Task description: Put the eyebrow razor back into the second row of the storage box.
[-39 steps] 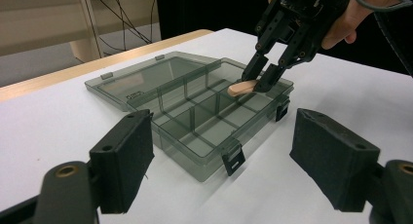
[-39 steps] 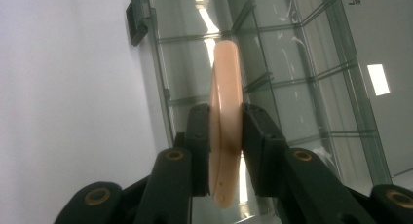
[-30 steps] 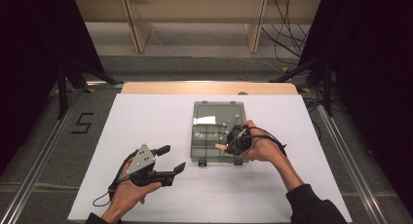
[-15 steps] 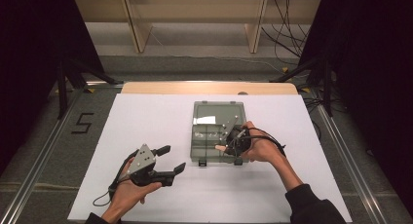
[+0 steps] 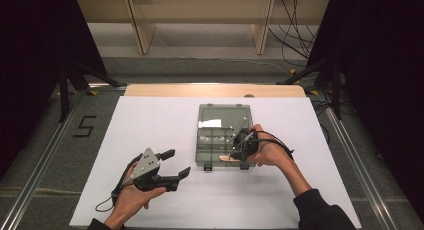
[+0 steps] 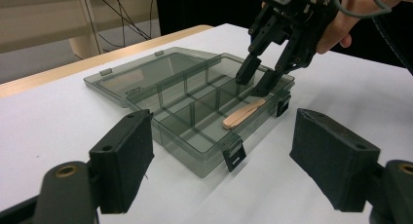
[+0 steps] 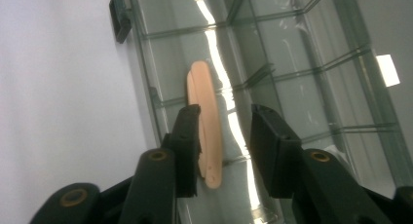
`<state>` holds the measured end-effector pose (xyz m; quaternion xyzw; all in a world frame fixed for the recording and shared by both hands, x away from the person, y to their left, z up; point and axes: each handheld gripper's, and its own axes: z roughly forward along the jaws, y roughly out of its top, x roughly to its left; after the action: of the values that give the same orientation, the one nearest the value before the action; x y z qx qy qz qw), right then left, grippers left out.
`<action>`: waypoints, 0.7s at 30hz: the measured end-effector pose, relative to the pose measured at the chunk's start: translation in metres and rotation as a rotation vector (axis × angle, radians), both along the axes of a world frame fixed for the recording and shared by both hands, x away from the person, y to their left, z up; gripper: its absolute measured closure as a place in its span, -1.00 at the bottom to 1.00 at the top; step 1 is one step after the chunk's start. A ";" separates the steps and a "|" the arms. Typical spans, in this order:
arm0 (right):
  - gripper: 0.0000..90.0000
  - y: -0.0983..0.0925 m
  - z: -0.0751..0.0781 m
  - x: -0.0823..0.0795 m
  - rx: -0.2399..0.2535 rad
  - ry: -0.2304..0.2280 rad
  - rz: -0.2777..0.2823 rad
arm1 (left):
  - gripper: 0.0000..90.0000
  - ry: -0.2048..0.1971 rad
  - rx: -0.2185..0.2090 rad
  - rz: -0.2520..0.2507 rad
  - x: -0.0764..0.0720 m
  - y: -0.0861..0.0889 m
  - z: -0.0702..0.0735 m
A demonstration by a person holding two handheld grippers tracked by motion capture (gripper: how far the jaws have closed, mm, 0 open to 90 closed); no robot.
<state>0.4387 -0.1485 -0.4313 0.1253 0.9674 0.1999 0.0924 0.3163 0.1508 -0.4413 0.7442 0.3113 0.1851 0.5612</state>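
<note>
boxes: 1 clear organizer box point(image 5: 223, 135); sticks: 2 wooden sticks point(image 7: 207, 121); grippers: 2

wooden stick's point(image 7: 207, 126) near end behind right gripper's point(image 7: 225, 146) fingers point(image 7: 187, 136)

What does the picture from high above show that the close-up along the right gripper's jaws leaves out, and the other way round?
From the high view: the whole white table, the person's left gripper held open and away from the box, both forearms, and the box's lid lying flat open.

From the right gripper view: the right gripper with its jaws just opened, apart above the wooden stick, not pressing it, and the stick looks like two thin pieces stacked.

Both share: the clear compartment box with the stick in its near row.
</note>
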 end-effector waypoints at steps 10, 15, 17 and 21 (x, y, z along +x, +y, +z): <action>0.08 -0.015 0.018 0.000 0.116 -0.037 -0.073 | -0.49 -0.002 0.011 0.005 0.001 0.001 0.000; -0.06 -0.021 0.025 -0.001 0.171 -0.054 -0.125 | -0.49 -0.001 0.016 0.010 0.001 0.001 0.000; -0.13 -0.024 0.027 -0.001 0.200 -0.058 -0.152 | -0.49 0.003 0.015 0.013 0.001 0.001 0.000; -0.25 -0.030 0.030 0.002 0.233 -0.064 -0.209 | -0.49 0.005 0.022 0.015 0.002 0.001 -0.001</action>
<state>0.4404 -0.1786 -0.4013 0.2289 0.9159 0.3038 0.1285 0.3180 0.1523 -0.4421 0.7485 0.3161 0.1907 0.5508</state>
